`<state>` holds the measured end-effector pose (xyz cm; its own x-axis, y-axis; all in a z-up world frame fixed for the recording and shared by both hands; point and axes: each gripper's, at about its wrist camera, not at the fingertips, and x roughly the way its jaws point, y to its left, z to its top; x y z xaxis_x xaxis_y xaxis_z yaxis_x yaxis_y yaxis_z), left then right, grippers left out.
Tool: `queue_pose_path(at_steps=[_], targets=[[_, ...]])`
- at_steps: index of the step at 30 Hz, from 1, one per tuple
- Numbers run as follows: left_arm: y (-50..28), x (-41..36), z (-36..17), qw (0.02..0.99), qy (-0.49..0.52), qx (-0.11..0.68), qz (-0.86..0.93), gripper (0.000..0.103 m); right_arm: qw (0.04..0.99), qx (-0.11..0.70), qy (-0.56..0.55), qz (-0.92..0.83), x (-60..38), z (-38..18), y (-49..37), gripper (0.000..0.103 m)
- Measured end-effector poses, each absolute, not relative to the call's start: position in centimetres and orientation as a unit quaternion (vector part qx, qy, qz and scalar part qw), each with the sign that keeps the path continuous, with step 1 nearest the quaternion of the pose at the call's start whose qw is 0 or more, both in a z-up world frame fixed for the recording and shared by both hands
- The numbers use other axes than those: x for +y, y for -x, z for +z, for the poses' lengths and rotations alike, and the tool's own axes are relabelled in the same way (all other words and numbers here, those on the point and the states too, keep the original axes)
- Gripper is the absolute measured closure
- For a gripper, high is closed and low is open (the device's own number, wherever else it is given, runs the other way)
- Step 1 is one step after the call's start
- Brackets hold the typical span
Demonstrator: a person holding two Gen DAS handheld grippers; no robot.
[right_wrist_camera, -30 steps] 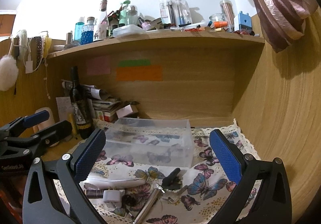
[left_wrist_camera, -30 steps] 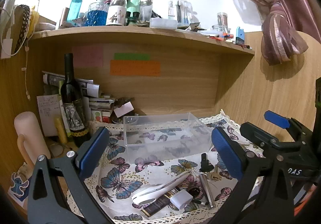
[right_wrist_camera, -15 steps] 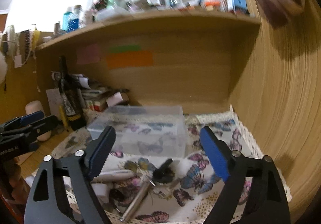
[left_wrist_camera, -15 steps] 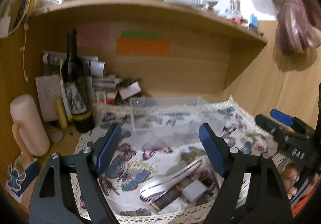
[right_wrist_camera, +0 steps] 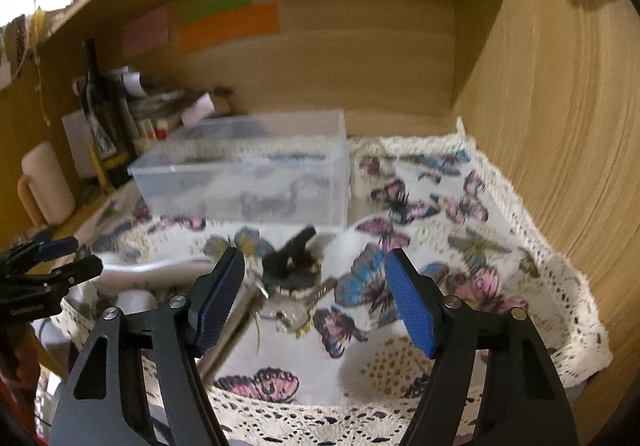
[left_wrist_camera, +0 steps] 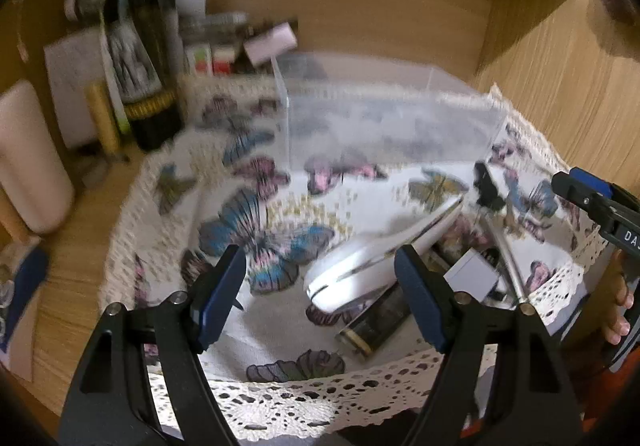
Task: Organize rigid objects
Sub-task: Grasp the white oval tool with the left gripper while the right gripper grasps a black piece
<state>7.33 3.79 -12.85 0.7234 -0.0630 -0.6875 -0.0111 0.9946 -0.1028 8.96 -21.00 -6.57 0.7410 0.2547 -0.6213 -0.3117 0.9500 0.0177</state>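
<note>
Now lower and closer than a second ago: left gripper (left_wrist_camera: 320, 286) spread, empty, above white curved plastic clip (left_wrist_camera: 376, 266); right gripper (right_wrist_camera: 314, 296) spread, empty, over black key fob with keys (right_wrist_camera: 292, 266). Clear plastic box (right_wrist_camera: 248, 174) behind, apparently unfilled; likely start of first pick.

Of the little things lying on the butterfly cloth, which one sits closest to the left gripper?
The long white curved piece, lying just ahead of the left gripper; the black clip and metal tube lie farther right.
</note>
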Motion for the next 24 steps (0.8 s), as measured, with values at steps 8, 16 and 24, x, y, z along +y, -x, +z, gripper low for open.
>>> queue_pose_path(at_steps=[8, 16, 24], targets=[[-9.2, 2.4, -13.5, 0.913, 0.052, 0.401, -0.053, 0.026, 0.918, 0.359, 0.044, 0.163, -20.2, -7.9, -10.9, 0.033], [-11.3, 1.8, -13.9, 0.897, 0.053, 0.430, -0.087, 0.042, 0.905, 0.386, 0.057, 0.171, -19.1, -8.2, -13.2, 0.033], [-10.8, 2.0, -14.0, 0.899, 0.044, 0.426, -0.093, 0.061, 0.881, 0.432, 0.061, 0.180, -16.8, -9.9, -15.9, 0.050]])
